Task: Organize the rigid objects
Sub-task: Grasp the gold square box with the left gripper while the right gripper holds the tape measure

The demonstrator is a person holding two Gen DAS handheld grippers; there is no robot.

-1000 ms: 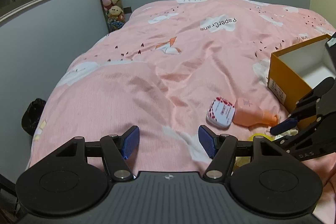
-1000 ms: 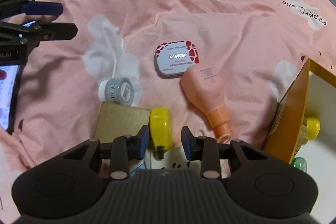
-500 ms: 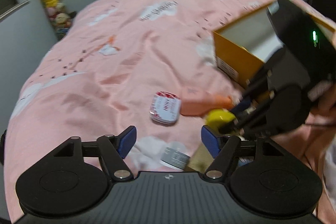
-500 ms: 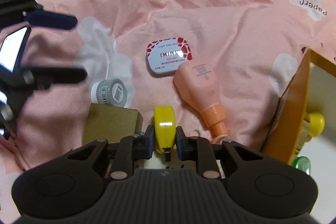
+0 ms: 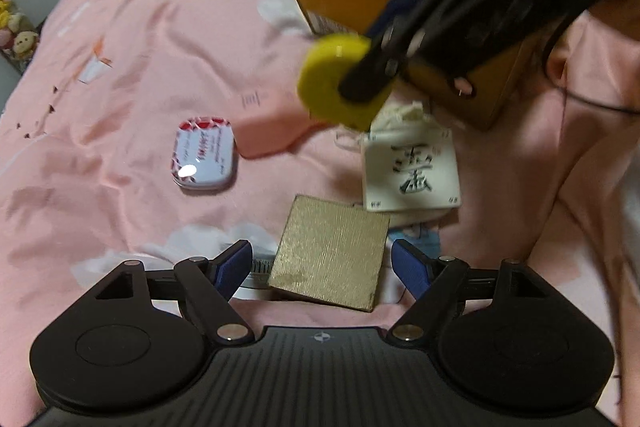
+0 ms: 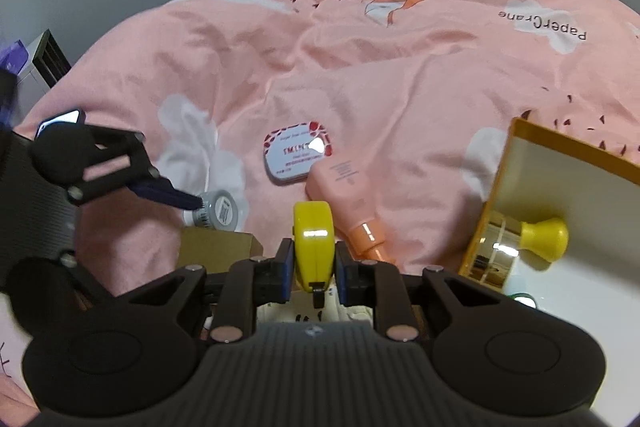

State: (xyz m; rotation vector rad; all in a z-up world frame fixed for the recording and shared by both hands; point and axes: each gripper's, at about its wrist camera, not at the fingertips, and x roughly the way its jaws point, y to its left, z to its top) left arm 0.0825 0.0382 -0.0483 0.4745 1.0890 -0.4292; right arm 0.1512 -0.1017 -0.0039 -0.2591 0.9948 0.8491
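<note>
Already the right tongs (image 6: 311, 275) clamp the yellow tape measure (image 6: 313, 243) (lifted); orange box (image 6: 560, 211) lies rightward; left tongs (image 5: 320, 267), just opening, straddle the gold box (image 5: 330, 253).

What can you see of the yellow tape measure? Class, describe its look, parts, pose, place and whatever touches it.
The yellow tape measure is a round, glossy case that looks like plastic, with a small dark tab at its lower edge. It stands on edge, clamped by its flat sides in the right tongs, and the left wrist view shows it held clear above the pink bedcover. Only the tongs' blue pads touch it. The orange box lies nearby.
</note>
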